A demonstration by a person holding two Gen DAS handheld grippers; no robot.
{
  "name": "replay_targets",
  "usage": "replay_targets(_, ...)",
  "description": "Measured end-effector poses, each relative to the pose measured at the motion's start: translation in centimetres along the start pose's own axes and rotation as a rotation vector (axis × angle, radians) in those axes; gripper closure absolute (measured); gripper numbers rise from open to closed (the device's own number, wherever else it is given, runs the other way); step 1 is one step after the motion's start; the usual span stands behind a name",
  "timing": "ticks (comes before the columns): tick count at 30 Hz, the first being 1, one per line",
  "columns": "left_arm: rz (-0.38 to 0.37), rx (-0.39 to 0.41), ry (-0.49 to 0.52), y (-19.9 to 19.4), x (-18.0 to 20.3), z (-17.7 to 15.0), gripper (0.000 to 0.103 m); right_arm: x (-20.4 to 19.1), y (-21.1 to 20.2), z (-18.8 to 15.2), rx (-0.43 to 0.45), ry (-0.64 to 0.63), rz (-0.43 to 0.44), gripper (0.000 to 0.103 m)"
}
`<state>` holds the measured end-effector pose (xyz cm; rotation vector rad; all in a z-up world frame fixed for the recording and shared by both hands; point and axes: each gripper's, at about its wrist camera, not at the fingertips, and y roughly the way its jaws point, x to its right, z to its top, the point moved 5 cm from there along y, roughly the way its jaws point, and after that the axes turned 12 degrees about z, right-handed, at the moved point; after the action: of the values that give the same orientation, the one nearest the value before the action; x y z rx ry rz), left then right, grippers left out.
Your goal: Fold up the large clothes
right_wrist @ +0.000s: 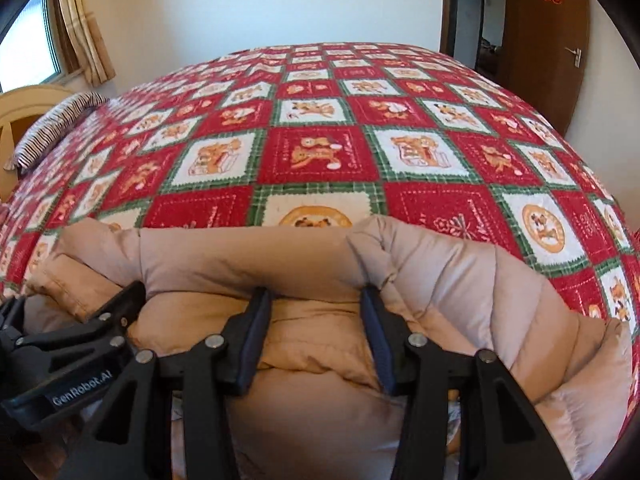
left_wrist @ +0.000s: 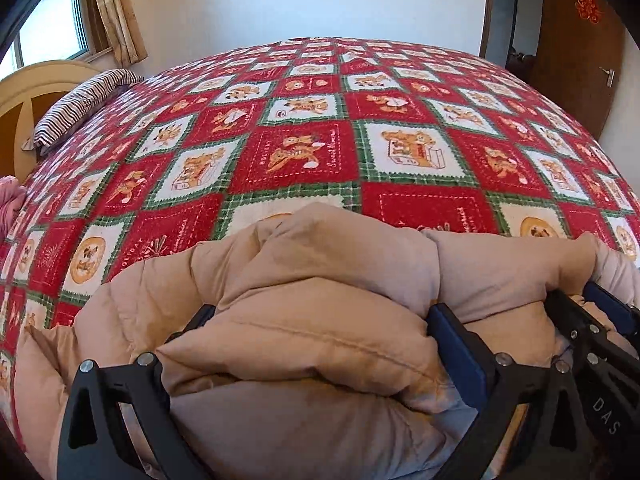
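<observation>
A beige puffer jacket (left_wrist: pixel 304 280) lies bunched at the near edge of the bed, and it also shows in the right wrist view (right_wrist: pixel 460 280). My left gripper (left_wrist: pixel 320 312) has its jaws wide apart around a thick fold of the jacket, pressing into it. My right gripper (right_wrist: pixel 316 300) grips a narrower fold of the same jacket between its blue pads (right_wrist: pixel 256 336). The two grippers are side by side: the right one shows at the right edge of the left wrist view (left_wrist: pixel 592 320), and the left one shows at the lower left of the right wrist view (right_wrist: pixel 80 336).
The bed is covered by a red, white and green patchwork blanket (left_wrist: pixel 320 140). A striped pillow (left_wrist: pixel 76 108) lies at the far left by the headboard (left_wrist: pixel 24 96). A pink cloth (left_wrist: pixel 10 200) sits at the left edge. A brown door (right_wrist: pixel 548 40) stands far right.
</observation>
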<state>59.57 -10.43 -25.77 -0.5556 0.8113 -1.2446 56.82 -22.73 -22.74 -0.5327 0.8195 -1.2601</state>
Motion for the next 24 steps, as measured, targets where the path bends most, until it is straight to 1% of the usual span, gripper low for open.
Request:
replay_targets(5, 0.02, 0.007, 0.008, 0.13, 0.15, -0.06, 0.0, -0.39, 0.29, -0.17, -0.016, -0.032, -0.044, 0.053)
replay_targets(24, 0.033, 0.017, 0.012, 0.2, 0.22, -0.11, 0.0, -0.21, 0.54, -0.21, -0.013, -0.023, -0.037, 0.052)
